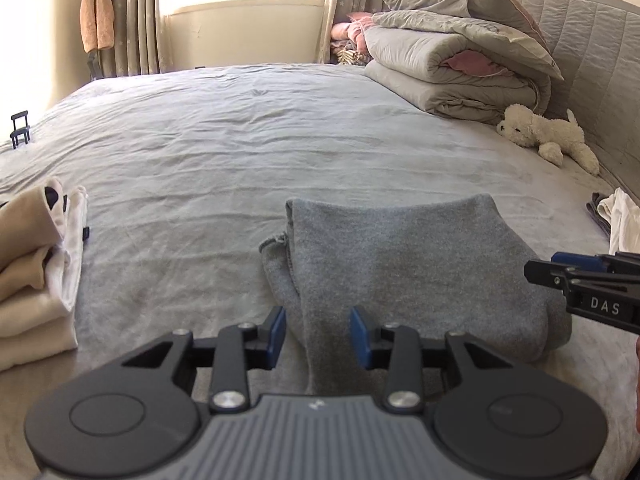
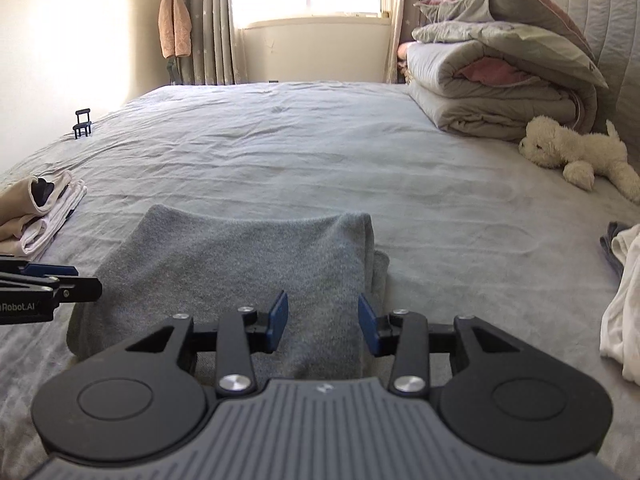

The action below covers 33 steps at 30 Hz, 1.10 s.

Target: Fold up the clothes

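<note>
Grey garment [image 1: 420,264] lies folded on the bed [image 1: 240,140]; both tongs [image 1: 318,334] [image 2: 323,322] hover released.

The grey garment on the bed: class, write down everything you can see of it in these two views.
The grey garment is a soft, fleecy-looking knit, folded into a compact, roughly rectangular bundle with a rounded far fold. It lies flat on the wrinkled pale grey bedsheet. A narrower folded part, perhaps a sleeve, sticks out along one side with a slightly frayed edge. Both claws, left and right, stand open over its near edge, their pads not pressing it.
</note>
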Motion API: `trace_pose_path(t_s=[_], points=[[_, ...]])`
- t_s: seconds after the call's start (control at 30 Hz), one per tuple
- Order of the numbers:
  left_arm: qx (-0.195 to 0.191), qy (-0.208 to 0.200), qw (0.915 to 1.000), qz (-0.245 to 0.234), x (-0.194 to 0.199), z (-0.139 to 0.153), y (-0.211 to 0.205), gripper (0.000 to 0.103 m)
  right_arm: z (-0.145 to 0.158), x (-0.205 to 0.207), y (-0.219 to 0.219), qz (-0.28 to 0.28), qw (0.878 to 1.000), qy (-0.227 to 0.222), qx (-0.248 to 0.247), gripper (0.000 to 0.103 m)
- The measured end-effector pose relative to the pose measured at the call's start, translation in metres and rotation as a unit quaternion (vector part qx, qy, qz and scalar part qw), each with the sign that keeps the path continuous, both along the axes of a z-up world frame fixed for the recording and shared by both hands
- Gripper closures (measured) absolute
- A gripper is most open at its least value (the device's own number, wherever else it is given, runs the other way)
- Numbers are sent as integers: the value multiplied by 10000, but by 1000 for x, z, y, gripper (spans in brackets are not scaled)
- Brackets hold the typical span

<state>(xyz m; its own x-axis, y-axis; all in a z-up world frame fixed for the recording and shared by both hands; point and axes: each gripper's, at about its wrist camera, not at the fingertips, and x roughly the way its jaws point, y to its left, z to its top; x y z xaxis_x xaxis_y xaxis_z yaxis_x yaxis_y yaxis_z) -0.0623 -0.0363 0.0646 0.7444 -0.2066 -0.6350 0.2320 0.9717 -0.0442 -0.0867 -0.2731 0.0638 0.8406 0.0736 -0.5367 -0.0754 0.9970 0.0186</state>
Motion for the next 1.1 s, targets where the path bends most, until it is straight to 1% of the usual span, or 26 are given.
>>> trace_pose_path(t_s=[0.07,0.13,0.17,0.23,0.27,0.33,0.37,0.43,0.47,0.57,0.6,0.67,0.73,0.77,0.83,0.87,0.93,0.97,1.0,1.03,1.1], points=[[-76,-109,9999,-45,2,4,-3,66,3,2,4,178,9997,-83,110,61],[-145,-271,9994,-148,2,5,-9,66,1,7,10,347,9992,-21,180,61],[-178,-355,9990,-203,2,5,-13,66,0,10,13,421,9989,38,200,61],[-90,-462,9982,-373,3,0,-23,66,-13,20,21,556,9976,395,147,61],[7,-470,9979,-438,4,-5,-29,64,-22,25,25,602,9964,595,102,61],[221,-300,9985,-388,10,-20,-35,62,-34,27,32,615,9964,580,-117,60],[290,-293,9984,-382,12,-25,-36,61,-35,27,35,641,9962,541,-219,58],[412,-335,9978,-387,14,-36,-35,59,-36,26,41,696,9956,461,-422,58],[464,-369,9975,-394,14,-38,-35,57,-35,25,40,712,9955,463,-426,57],[361,-281,9983,-350,13,-31,-30,57,-33,27,33,738,9954,497,-347,59],[325,-270,9985,-342,14,-28,-28,57,-30,28,29,718,9957,506,-299,59],[335,-374,9985,-218,18,-23,-23,57,-25,32,19,545,9970,502,-219,60],[384,-334,9987,-41,25,-26,-16,57,-23,40,5,216,9982,545,-156,60],[315,-235,9992,-3,30,-29,-12,54,-25,45,-5,104,9981,610,-32,60],[85,-91,9999,14,37,-32,-4,53,-29,50,-17,14,9968,733,303,60],[64,-69,10000,24,38,-32,-2,48,-29,51,-20,8,9963,764,388,60],[53,-65,10000,51,39,-32,2,47,-25,50,-20,-83,9963,786,343,60],[20,-47,10000,58,40,-32,4,46,-25,50,-23,-244,9958,829,285,60],[-13,-28,10000,64,41,-32,6,45,-27,50,-29,-357,9949,884,338,59],[-48,2,10000,67,42,-33,7,44,-29,50,-34,-416,9935,946,487,53],[-82,35,9999,88,44,-33,8,41,-34,51,-43,-505,9899,1055,797,53]])
